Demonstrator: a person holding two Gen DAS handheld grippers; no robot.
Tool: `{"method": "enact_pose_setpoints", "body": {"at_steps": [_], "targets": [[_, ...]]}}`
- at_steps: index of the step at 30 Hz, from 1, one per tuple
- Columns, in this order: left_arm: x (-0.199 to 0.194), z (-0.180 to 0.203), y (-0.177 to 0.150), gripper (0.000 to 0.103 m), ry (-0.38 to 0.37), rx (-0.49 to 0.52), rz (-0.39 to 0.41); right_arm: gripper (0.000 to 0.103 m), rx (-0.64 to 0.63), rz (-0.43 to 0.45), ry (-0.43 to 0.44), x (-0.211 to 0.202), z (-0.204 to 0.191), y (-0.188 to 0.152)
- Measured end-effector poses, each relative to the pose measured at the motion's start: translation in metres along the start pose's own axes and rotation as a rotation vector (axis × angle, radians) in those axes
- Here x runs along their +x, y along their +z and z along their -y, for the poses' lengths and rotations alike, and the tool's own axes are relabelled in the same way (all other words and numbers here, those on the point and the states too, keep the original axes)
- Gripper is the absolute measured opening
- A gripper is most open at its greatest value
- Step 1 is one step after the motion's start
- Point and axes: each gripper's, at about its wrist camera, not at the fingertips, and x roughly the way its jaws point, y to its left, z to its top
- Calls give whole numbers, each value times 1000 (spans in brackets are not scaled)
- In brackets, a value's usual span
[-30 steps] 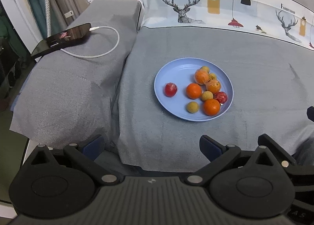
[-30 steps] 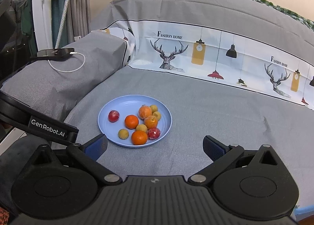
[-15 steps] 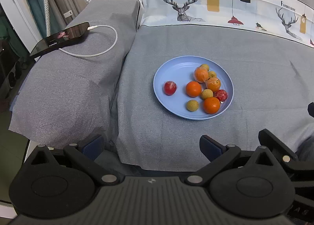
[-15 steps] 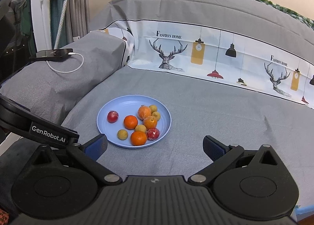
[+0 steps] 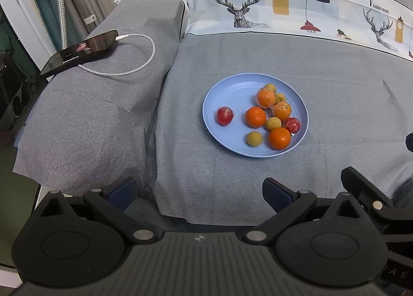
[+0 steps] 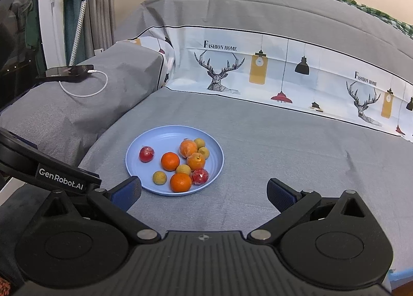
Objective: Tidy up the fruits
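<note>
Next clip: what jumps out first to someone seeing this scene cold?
A round light-blue plate on the grey bedspread holds orange, red and small yellow-green fruits, clustered on its right half except one red fruit alone at left. A black smartphone with white cable lies on the grey pillow at left.

**A:** Item one, the plate (image 5: 232,89) — where does it sit for you?

**B:** On the bedsheet (image 5: 335,76), ahead of your left gripper (image 5: 198,194) and slightly right of it. In your right wrist view, the plate (image 6: 165,135) lies ahead of the right gripper (image 6: 204,191), towards its left finger.

**A:** Contents?

**B:** Nine fruits (image 5: 280,111), all on the plate. One sits alone at the left; the rest cluster centre to right, several touching.

**A:** Item two, the phone (image 5: 80,52)?

**B:** Well left of the plate, on the covered pillow (image 5: 90,115), its cable (image 5: 144,61) looped on the pillow just right of it.

**A:** Behind the plate?

**B:** The printed band (image 5: 284,6), running across the sheet.
</note>
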Motion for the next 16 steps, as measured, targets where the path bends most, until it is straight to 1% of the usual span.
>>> {"method": "enact_pose_setpoints", "body": {"at_steps": [11,16], "targets": [[1,0,0,103,3,0,1,102,-2,-1,0,0,0,0],[0,2,0,103,26,0,15,102,-4,-1,5,1,-1,0]]}}
